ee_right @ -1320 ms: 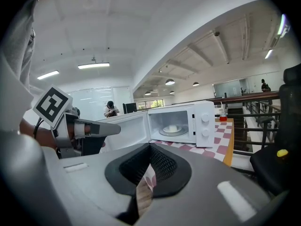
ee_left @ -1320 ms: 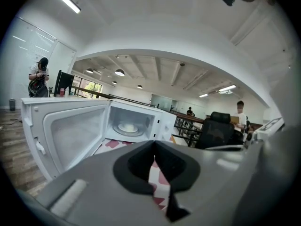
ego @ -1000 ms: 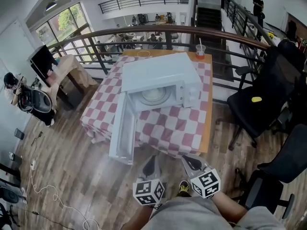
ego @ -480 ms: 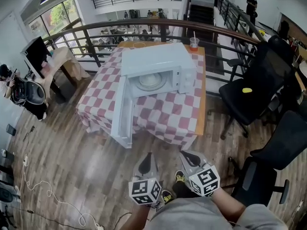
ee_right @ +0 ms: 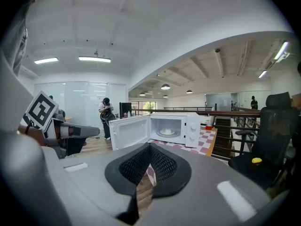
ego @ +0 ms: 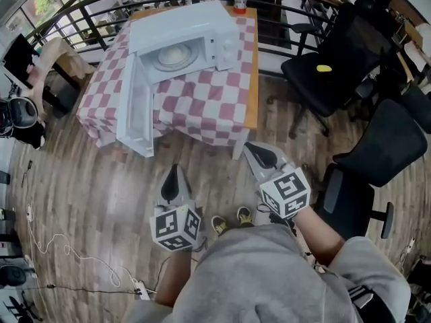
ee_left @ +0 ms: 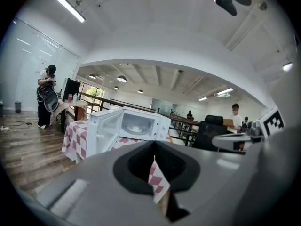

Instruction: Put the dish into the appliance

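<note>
The white microwave (ego: 182, 29) stands on a table with a red-and-white checked cloth (ego: 202, 103), and its door (ego: 135, 106) hangs wide open to the left. A white dish (ego: 174, 54) lies inside the cavity. Both grippers hang over the wooden floor, well short of the table. My left gripper (ego: 173, 175) is shut and holds nothing. My right gripper (ego: 259, 155) is likewise shut and empty. The left gripper view shows the microwave (ee_left: 129, 126) past the closed left gripper (ee_left: 154, 147). In the right gripper view, the dish (ee_right: 167, 132) sits beyond the closed right gripper (ee_right: 149, 147).
Black office chairs (ego: 330, 73) (ego: 384, 157) stand to the right, one with a small yellow object (ego: 324, 68) on its seat. A red drink cup (ego: 240, 4) sits at the table's far edge by the railing. Cables (ego: 60, 261) trail on the floor at left. A person (ee_left: 47, 95) stands far left.
The table and microwave have slid up and away in the head view as I backed off. Both grippers stay shut and empty, now over bare floor.
</note>
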Demonstrator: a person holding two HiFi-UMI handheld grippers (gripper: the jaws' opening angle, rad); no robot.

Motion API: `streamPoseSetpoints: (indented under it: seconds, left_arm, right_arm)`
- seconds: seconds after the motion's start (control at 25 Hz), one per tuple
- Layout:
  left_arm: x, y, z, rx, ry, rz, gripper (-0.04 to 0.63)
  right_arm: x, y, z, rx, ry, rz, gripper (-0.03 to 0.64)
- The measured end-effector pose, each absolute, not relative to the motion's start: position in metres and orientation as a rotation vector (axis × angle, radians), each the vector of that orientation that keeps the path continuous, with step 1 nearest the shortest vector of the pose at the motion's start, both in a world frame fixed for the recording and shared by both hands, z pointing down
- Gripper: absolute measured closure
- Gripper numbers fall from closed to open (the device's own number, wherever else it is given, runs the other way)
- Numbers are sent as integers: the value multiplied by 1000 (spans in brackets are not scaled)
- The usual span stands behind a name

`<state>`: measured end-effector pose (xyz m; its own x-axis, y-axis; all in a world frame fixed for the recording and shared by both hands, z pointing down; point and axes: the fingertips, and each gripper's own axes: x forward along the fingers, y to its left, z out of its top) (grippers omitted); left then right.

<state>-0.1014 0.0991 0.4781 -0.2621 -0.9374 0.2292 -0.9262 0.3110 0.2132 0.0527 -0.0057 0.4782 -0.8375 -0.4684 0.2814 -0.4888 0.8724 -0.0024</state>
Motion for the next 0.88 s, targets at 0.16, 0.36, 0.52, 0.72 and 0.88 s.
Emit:
streamPoseSetpoints:
  seconds: [0.16, 0.36, 0.52, 0.72, 0.88]
  left_arm:
    - [-92, 97, 482, 1670, -2276, -25, 584]
    - [-73, 96, 484, 1680, -2266, 5, 584]
    - [-66, 96, 487, 1679, -2263, 16, 584]
    - [-63, 92, 490, 1675, -2249, 21, 584]
    - [-61, 87, 493, 1677, -2247, 21, 584]
  right_arm:
    - [77, -17, 478, 761, -2768, 118, 617]
    - [101, -22, 488, 796, -2749, 160, 617]
    - [106, -23, 490, 802, -2757, 164, 617]
    - [108, -24, 491, 805, -2754, 174, 617]
    - [109, -27, 494, 799, -2754, 167, 617]
